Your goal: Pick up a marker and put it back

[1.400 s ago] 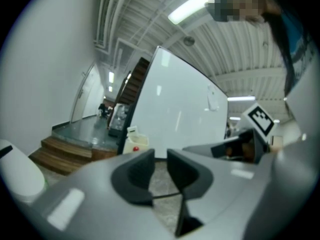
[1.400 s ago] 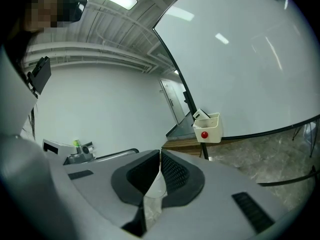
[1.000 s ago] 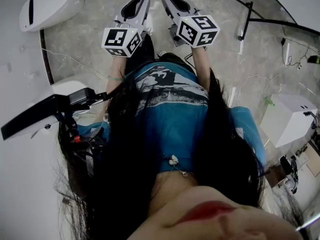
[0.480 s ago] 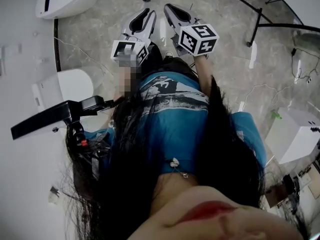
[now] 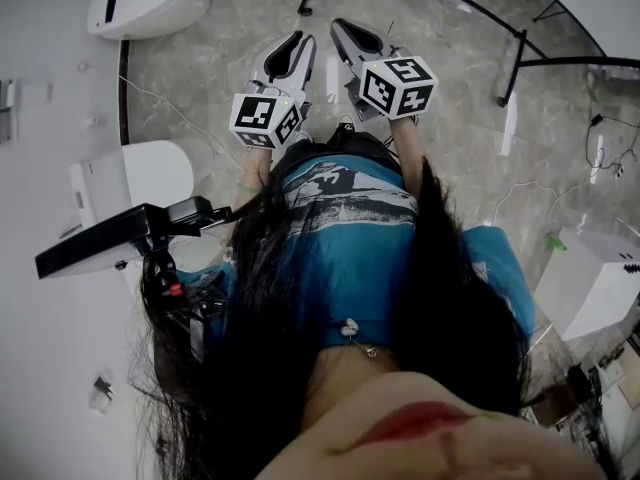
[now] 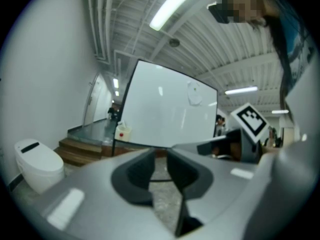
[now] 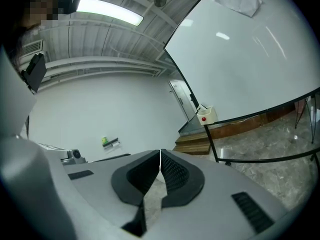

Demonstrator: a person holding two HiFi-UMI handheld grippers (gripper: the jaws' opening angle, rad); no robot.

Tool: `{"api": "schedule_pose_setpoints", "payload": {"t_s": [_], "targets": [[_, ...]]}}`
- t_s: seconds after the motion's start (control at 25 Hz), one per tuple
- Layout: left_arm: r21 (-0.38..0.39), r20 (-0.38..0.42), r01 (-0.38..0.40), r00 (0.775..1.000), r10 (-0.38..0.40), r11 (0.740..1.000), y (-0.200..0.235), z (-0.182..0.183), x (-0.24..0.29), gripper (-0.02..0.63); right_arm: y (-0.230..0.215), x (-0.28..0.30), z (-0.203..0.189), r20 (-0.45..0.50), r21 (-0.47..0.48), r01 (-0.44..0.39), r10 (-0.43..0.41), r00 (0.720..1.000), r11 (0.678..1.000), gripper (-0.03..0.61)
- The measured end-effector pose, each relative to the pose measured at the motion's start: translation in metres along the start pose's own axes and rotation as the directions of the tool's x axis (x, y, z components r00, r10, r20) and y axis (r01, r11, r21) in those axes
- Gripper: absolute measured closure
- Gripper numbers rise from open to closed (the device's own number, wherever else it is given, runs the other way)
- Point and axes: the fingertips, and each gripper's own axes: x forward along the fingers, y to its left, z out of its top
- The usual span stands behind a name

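Observation:
No marker shows in any view. In the head view my left gripper (image 5: 297,40) and right gripper (image 5: 340,26) are held side by side in front of the person's body, above the grey marbled floor. In the left gripper view the left gripper (image 6: 159,154) points at a whiteboard (image 6: 165,114), with a narrow gap between its pads and nothing in it. In the right gripper view the right gripper (image 7: 160,154) has its pads pressed together on nothing. The whiteboard (image 7: 250,59) fills the upper right there, with a small white box (image 7: 206,115) at its lower corner.
A black whiteboard stand (image 5: 520,58) crosses the floor at the upper right. A white pod (image 5: 150,3) sits at the upper left, a white box (image 5: 590,278) at the right, and a black rig (image 5: 110,238) at the left. Wooden steps (image 6: 80,151) lie beyond the board.
The head view has swung, so the white pod has slid right and the grippers sit lower in the frame. Both grippers stay side by side and empty.

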Motion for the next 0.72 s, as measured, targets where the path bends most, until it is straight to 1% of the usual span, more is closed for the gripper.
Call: {"api": "schedule_pose_setpoints", "payload": {"t_s": [0.16,0.4,0.52,0.72], "targets": [[0.009,-0.005,-0.004,1.0,0.004,1.0,0.007,0.001,-0.011,0.551,0.012,0.006,0.001,0.012,0.013,-0.004,0.003,1.0,1.0,0.561],[0.009,-0.008,-0.003,1.0,0.003,1.0,0.002,0.009,-0.005,0.551,0.01,-0.002,0.008,0.024,0.044,-0.006,0.005,1.0,0.999,0.562],[0.006,-0.011,0.007,1.0,-0.007,1.0,0.0,0.007,-0.007,0.551,0.011,-0.004,0.006,0.027,0.05,0.003,-0.005,1.0,0.999,0.563],[0.002,0.013,0.042,0.999,-0.042,0.999,0.029,0.006,-0.039,0.551,0.046,0.015,-0.007,0.039,0.024,0.038,-0.039,0.998,0.999,0.563]]}}
